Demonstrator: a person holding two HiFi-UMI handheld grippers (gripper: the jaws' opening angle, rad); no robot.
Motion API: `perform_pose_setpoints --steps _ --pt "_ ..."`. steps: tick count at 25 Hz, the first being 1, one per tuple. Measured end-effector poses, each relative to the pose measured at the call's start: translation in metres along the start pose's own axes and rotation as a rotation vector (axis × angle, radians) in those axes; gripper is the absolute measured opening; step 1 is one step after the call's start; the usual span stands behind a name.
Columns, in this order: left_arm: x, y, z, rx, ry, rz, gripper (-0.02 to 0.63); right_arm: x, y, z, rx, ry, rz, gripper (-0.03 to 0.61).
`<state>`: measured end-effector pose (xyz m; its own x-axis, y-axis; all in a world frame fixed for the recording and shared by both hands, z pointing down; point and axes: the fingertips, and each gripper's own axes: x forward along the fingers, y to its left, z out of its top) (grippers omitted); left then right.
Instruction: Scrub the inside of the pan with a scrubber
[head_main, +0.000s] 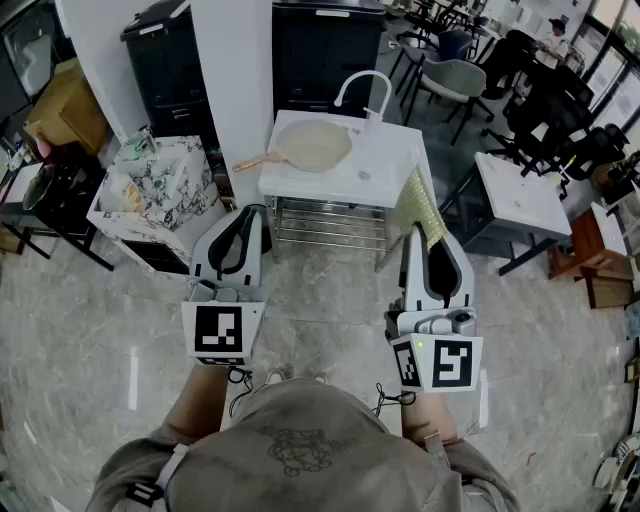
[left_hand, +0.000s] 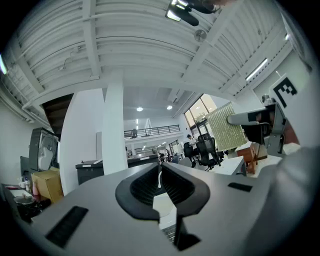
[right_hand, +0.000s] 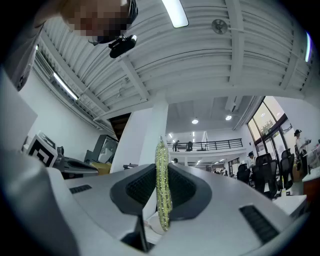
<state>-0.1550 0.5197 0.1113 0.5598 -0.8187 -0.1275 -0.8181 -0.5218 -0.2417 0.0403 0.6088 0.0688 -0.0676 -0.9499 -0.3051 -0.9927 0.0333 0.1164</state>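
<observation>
Right tongs (right_hand: 163, 172) clamp the yellow-green scrubber (head_main: 422, 205) upright, apparently ready for scrubbing, while the left tongs (left_hand: 160, 174) are pinched together on nothing, both well short of the pan (head_main: 312, 147), which lies by the counter's (head_main: 390, 172) left edge.

Left tool (left_hand: 159, 167) closed, empty; right tool (head_main: 413, 230) clamps the scrubber (right_hand: 162, 190).

The room is bright and evenly lit: a ceiling strip light (right_hand: 175, 12) blazes white overhead, and daylight comes in through tall windows (right_hand: 272, 125) on the right. The polished floor (head_main: 100, 330) carries pale streaks of glare. The 2 gripper views bend strongly at the rim, with black corners, and the nearest surfaces look soft.
</observation>
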Motion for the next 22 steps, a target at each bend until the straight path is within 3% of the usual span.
perform_pose_setpoints --steps 9,22 --pt "0.007 -0.004 -0.007 -0.004 0.015 0.006 0.032 0.001 -0.015 -0.008 0.045 -0.018 0.006 0.075" --pt "0.027 -0.046 -0.012 0.035 0.037 -0.001 0.032 -0.005 -0.058 -0.033 0.081 -0.002 0.032 0.075"
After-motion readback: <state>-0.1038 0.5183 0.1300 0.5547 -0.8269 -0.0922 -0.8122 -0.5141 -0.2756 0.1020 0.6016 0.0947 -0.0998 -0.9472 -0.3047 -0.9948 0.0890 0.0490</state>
